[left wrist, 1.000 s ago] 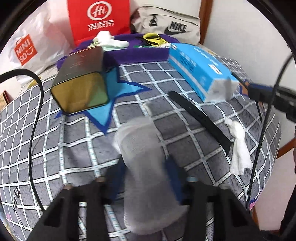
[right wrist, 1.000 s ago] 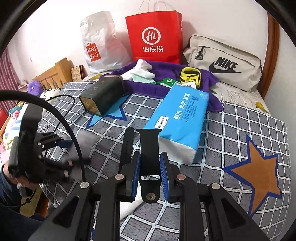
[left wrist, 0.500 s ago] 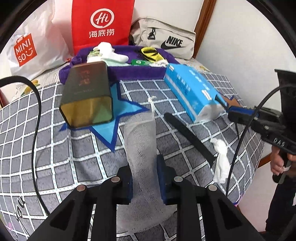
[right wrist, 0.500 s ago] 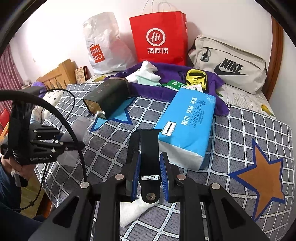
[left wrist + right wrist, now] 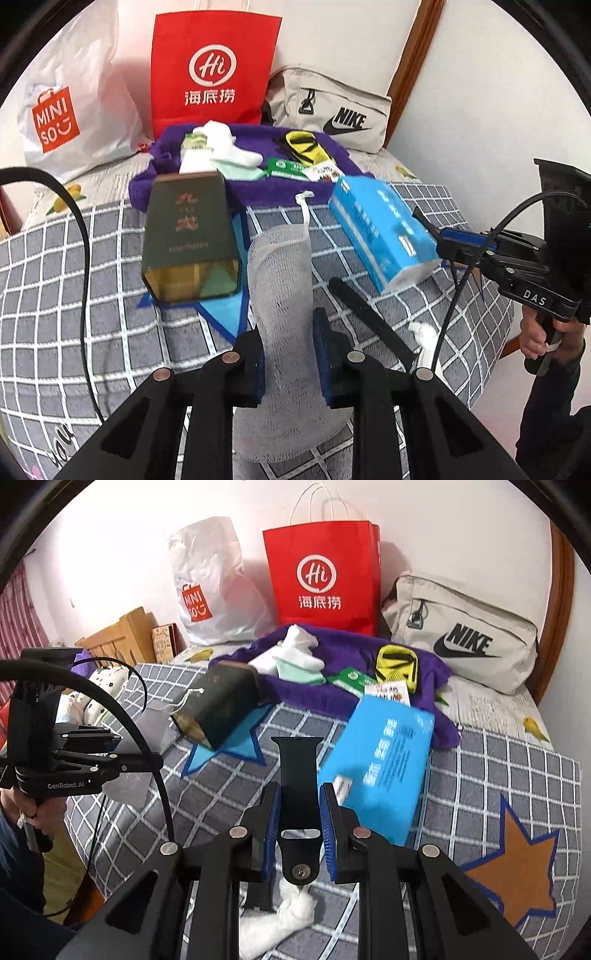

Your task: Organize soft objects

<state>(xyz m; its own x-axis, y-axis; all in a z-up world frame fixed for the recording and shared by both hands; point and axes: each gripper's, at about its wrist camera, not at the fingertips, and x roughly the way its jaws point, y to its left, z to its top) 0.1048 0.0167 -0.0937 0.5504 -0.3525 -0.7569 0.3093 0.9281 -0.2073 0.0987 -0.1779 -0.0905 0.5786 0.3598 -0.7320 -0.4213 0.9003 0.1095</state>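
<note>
My left gripper [image 5: 289,354] is shut on a white mesh pouch [image 5: 282,284] with a drawstring, held above the checked bed cover. My right gripper [image 5: 298,825] is shut on a black watch strap [image 5: 298,771], lifted above the bed. A second black strap [image 5: 369,321] lies on the cover beside a crumpled white tissue [image 5: 423,332], which also shows in the right wrist view [image 5: 284,919]. A blue tissue pack [image 5: 380,236] and a dark green box [image 5: 188,240] lie ahead. White socks [image 5: 225,147] rest on a purple towel [image 5: 251,184].
A red paper bag [image 5: 212,70], a white Miniso bag [image 5: 70,107] and a beige Nike pouch [image 5: 332,110] stand against the wall. A yellow-black item [image 5: 304,146] and green packet [image 5: 286,168] lie on the towel. The bed edge is at right.
My left gripper with the mesh pouch has risen and swung toward the back of the bed. My right gripper has lifted the black strap higher and moved slightly forward.
</note>
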